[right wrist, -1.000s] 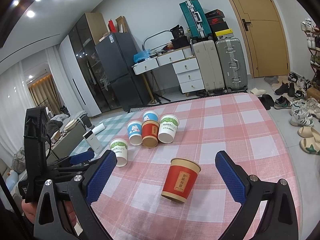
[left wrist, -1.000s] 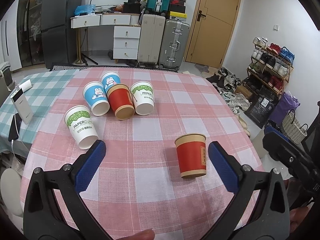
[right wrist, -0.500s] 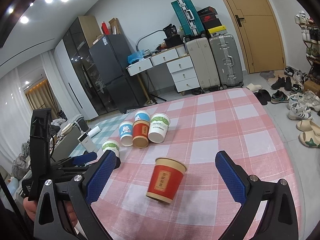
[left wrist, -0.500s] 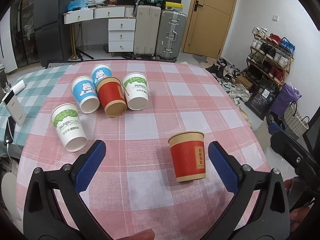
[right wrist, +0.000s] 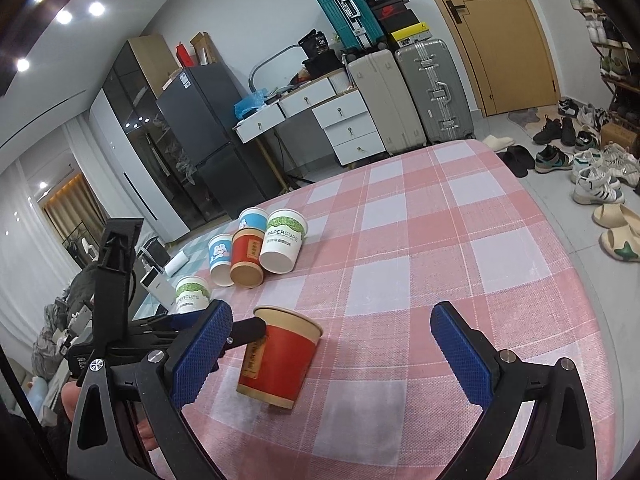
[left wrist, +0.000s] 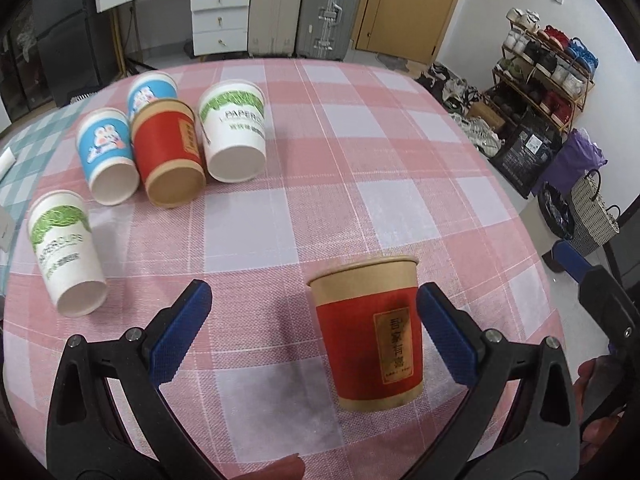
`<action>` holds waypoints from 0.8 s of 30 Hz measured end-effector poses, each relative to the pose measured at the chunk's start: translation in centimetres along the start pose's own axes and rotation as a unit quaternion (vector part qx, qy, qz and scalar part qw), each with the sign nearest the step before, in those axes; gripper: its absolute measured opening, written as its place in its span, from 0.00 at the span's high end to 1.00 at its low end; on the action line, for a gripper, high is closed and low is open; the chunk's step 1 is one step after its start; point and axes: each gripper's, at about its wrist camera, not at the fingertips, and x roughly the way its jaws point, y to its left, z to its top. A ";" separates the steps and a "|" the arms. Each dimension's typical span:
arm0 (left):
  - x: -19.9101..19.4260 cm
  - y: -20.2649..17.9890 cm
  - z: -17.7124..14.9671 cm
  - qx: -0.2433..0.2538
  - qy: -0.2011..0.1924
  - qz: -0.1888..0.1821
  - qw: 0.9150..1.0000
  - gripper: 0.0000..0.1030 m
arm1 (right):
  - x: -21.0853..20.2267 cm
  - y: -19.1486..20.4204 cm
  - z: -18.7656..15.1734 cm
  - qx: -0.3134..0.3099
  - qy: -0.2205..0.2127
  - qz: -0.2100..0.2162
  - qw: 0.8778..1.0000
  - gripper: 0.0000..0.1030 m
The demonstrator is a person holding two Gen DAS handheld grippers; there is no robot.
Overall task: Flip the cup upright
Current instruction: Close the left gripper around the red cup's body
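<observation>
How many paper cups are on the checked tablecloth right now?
6: a red cup between the left gripper's open fingers; farther back, red, two blue and white-green clustered; another white-green stands apart, left.

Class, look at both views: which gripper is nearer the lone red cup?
Left. The left gripper has the red cup by its right finger; the right gripper frames it from farther back.

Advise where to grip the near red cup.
Grip the red cup across its red band, below the rolled rim, coming level from the near side with the left gripper. It stands mouth up and tapers downward, so it should not slip through.
</observation>
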 end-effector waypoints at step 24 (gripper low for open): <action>-0.3 -2.8 -0.7 0.030 0.031 -0.048 0.998 0.35 | -0.2 0.1 -0.5 0.005 0.007 0.007 1.000 0.02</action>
